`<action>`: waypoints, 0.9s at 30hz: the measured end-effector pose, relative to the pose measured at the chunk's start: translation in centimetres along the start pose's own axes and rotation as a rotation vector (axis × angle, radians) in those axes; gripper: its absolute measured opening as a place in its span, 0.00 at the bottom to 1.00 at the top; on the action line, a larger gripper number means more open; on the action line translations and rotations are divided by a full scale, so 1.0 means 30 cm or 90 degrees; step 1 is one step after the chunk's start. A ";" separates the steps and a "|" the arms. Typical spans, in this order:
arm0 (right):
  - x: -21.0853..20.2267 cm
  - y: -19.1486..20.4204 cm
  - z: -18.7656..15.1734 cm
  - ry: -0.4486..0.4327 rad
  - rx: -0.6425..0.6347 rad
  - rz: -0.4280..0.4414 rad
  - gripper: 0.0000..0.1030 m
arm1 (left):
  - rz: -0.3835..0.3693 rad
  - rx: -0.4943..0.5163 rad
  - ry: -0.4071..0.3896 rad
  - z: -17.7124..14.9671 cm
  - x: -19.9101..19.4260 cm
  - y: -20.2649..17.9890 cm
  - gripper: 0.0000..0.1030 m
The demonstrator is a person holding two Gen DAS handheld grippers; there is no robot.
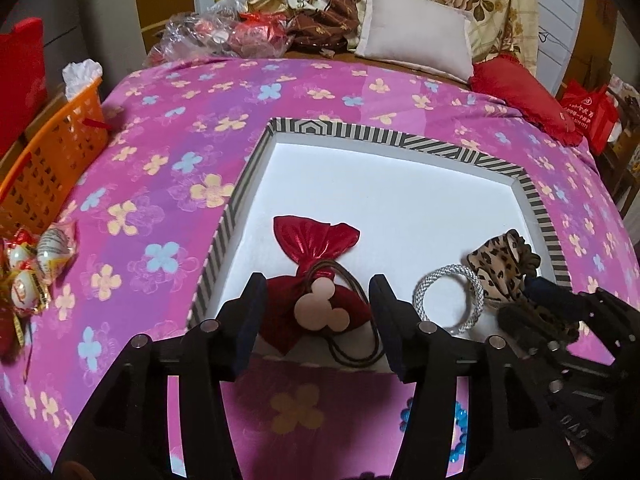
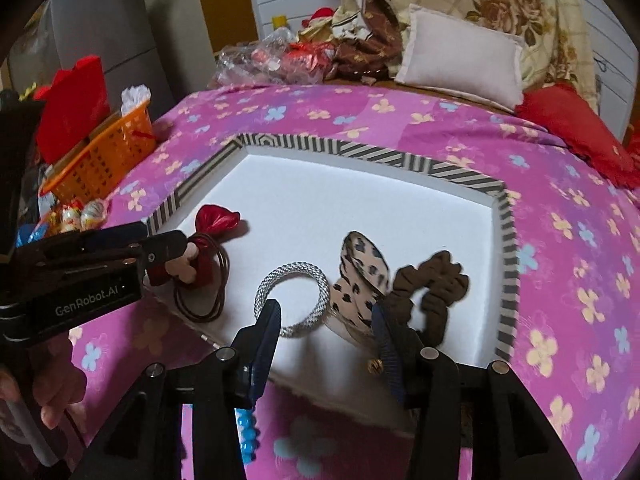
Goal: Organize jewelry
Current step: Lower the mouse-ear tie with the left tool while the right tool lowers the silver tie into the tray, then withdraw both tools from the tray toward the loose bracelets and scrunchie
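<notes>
Both hand-held grippers, left [image 2: 168, 254] reading "GenRobot.AI", right [image 2: 326, 334], gape wide, holding nothing.

Dim indoor light, oversaturated colours, strong fisheye edge warping.

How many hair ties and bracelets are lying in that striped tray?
4: red bow tie at left, silver bracelet in the middle, leopard scrunchie beside it, brown scrunchie at right. The tongs may hide others.

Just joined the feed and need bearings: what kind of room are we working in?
Most likely a bedroom: the striped tray sits on a bed's pink flowered sheet, with a white pillow and a heaped floral quilt behind it.
</notes>
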State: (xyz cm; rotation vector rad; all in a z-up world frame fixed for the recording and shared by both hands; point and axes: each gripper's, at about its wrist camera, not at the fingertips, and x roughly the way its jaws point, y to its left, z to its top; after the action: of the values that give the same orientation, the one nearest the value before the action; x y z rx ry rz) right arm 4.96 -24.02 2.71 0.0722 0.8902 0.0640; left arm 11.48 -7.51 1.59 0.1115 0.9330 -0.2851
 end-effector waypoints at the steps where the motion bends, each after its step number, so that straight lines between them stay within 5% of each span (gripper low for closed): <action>1: -0.013 -0.004 -0.005 -0.002 0.004 -0.002 0.45 | 0.002 0.002 -0.001 -0.003 -0.007 -0.001 0.51; 6: -0.074 -0.015 -0.034 -0.012 0.028 -0.017 0.61 | 0.007 0.005 -0.020 -0.038 -0.074 -0.009 0.63; 27: -0.284 0.046 -0.214 -0.028 0.082 -0.008 0.69 | 0.005 -0.011 -0.037 -0.248 -0.299 -0.031 0.63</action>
State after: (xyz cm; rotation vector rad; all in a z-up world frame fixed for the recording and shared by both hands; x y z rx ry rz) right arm -5.42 -23.14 5.40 0.1874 0.8498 -0.0070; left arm 0.42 -5.04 4.43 0.0903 0.8764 -0.2712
